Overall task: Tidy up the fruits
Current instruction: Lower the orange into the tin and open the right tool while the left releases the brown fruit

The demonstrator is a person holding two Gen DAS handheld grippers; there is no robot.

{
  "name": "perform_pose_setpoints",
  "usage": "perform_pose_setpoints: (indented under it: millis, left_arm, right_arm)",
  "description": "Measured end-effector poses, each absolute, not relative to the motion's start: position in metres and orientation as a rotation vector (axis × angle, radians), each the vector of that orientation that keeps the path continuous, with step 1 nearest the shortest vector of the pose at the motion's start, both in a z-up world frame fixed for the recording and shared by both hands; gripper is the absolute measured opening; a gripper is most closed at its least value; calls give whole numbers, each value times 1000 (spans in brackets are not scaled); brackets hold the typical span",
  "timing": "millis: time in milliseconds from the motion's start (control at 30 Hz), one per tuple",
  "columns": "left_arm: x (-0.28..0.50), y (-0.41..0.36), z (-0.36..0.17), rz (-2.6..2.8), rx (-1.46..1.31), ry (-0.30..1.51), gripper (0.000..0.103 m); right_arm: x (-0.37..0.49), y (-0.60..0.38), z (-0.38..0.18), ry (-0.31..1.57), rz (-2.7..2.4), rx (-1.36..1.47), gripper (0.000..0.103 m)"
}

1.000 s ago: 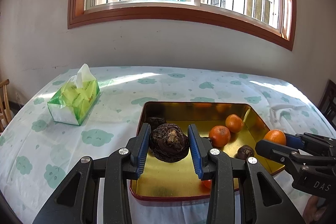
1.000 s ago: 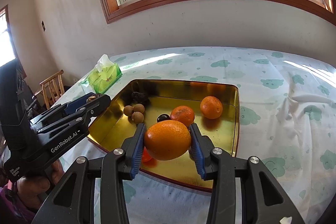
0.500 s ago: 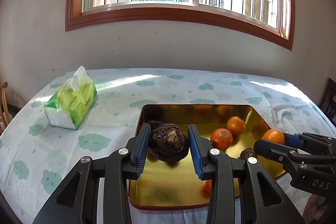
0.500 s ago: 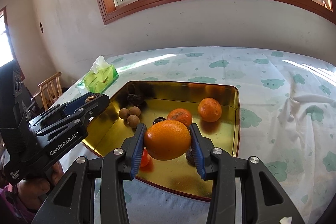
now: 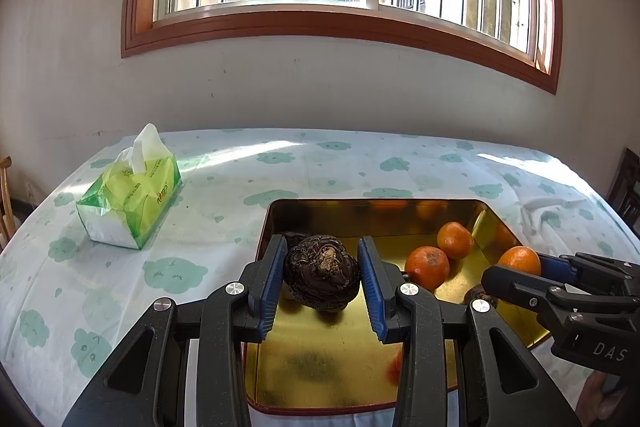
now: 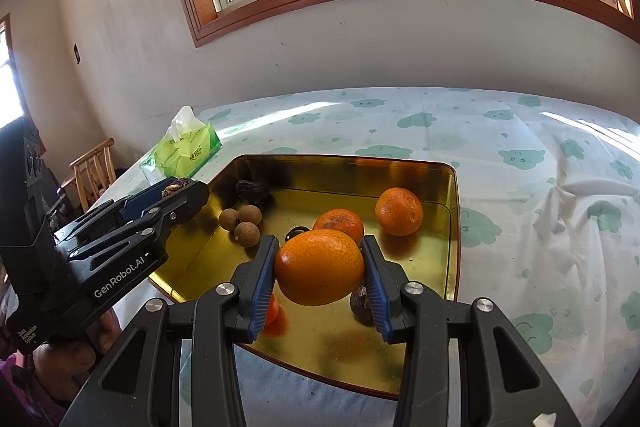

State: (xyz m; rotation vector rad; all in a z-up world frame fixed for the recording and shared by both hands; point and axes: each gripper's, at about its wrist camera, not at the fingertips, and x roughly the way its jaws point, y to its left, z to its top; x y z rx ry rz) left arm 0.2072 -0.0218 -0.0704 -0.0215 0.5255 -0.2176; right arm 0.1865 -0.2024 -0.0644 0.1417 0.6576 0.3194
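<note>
My left gripper (image 5: pixel 322 277) is shut on a dark brown wrinkled fruit (image 5: pixel 320 277) and holds it above the left part of the gold tray (image 5: pixel 328 375). My right gripper (image 6: pixel 320 271) is shut on a large orange (image 6: pixel 319 267) above the tray's (image 6: pixel 450 227) near edge. In the tray lie two tangerines (image 6: pixel 399 211), three small brown longans (image 6: pixel 240 221), another dark wrinkled fruit (image 6: pixel 252 191), a small red fruit (image 6: pixel 272 309) and a dark fruit (image 6: pixel 362 301). The right gripper also shows at the right of the left wrist view (image 5: pixel 520 273).
A green tissue pack (image 5: pixel 128 203) lies on the tablecloth left of the tray. The cloth (image 6: pixel 540 187) is white with green cloud prints and is wrinkled at the right. A wooden chair (image 6: pixel 94 173) stands beyond the table's left edge. A wall with a window is behind.
Both grippers have drawn back and risen slightly over the tray's near side, each still holding its fruit. The fruits in the tray have not moved.
</note>
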Motion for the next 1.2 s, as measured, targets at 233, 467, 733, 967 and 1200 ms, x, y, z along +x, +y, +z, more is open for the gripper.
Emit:
perform_pose_setpoints:
  millis: [233,467,733,967,1200]
  left_arm:
    - [211,-23,-71,-222,-14,525,37]
    - [216,-23,-72,-224,-13,529,37]
    - [222,-22,-75,-224,-19,536,37]
    - [226,-22,-78,-227,-18,540,37]
    - [231,-20,-80,-225,-18,542,37]
  right_arm:
    - [189,-202,-65,658,319,143,39]
    - [194,-202,-66,661,319,143,39]
    - [203,-203,-71,670,317,150,39]
    - [209,-204,-76,675,315,155,39]
    - [212,-204,-79,678,315,156,39]
